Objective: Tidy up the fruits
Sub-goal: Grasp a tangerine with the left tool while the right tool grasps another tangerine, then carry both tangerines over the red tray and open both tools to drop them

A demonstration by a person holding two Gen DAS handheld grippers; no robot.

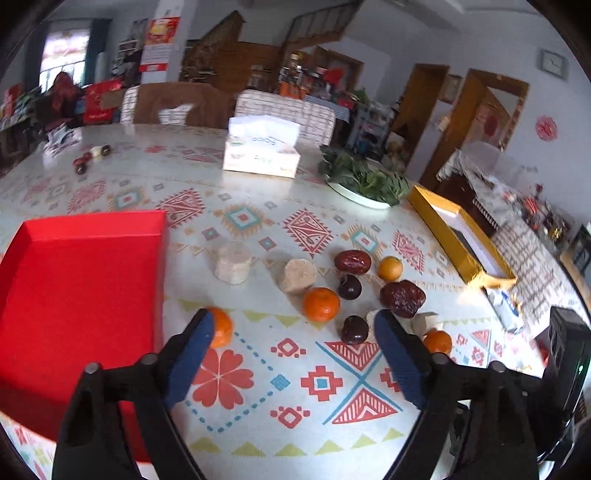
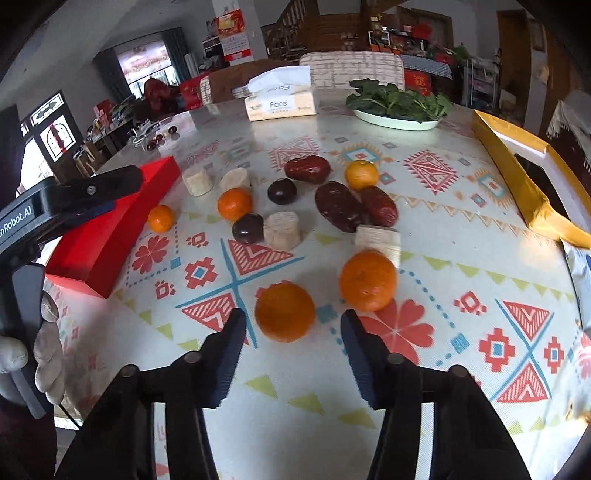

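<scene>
The fruits are scattered on the patterned bench [image 2: 461,236], between a red box [image 1: 81,295] and a gold box [image 1: 458,236]. The left gripper [image 1: 293,325] is held with jaws wide apart and empty above bare cloth; a small orange [image 1: 221,326] lies just behind its left finger. The right gripper [image 2: 293,325] has jaws partly open, with an orange [image 2: 284,312] between the tips, not visibly pressed. A second orange [image 2: 367,279] sits just beside. Red dates [image 2: 338,210], dark plums [image 2: 282,191] and pale cut chunks [image 2: 282,230] crowd behind.

a lived-in home dining room: patterned tablecloth [image 1: 258,221], tissue box [image 1: 262,147], plate of greens [image 2: 399,105], wooden staircase [image 1: 317,26].
</scene>
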